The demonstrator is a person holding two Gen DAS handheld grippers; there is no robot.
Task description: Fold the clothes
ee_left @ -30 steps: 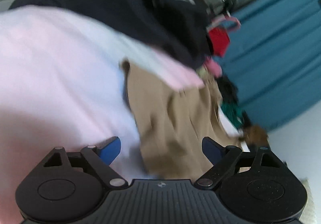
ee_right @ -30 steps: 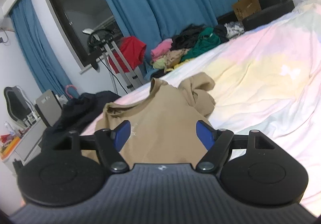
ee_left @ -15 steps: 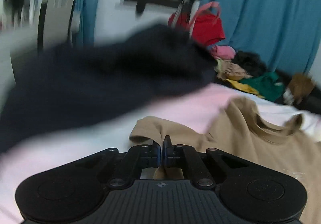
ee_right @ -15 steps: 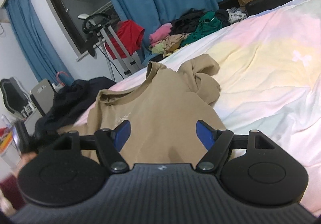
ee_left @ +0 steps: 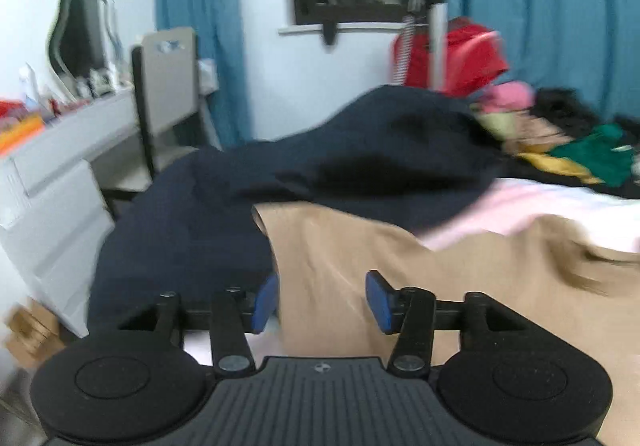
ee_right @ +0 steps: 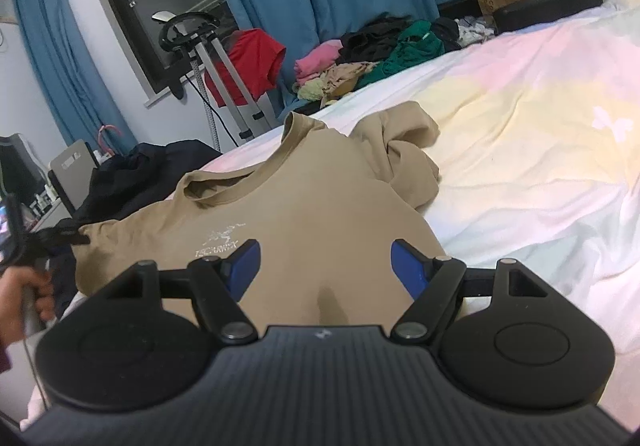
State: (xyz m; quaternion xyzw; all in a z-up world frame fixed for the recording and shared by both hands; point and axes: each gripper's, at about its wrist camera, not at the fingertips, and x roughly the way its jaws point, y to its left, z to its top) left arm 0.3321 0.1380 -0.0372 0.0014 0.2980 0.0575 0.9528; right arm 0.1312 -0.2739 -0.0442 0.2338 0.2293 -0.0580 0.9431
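With the tan cotton T-shirt (ee_right: 320,206) being spread flat on the bed, the left claw (ee_left: 320,302) is opening over its sleeve edge, gripping nothing, the right claw (ee_right: 325,266) gapes empty above its chest, and next each likely needs a hem.

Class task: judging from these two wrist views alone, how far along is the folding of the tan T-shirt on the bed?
Done: the tan T-shirt lies front up on the bed, body spread. In hand: nothing; the left gripper is opening over its edge, pads clear of cloth, and the right gripper is open above the chest. Left: one sleeve is bunched, no fold shows, and the dark garment beside it waits.
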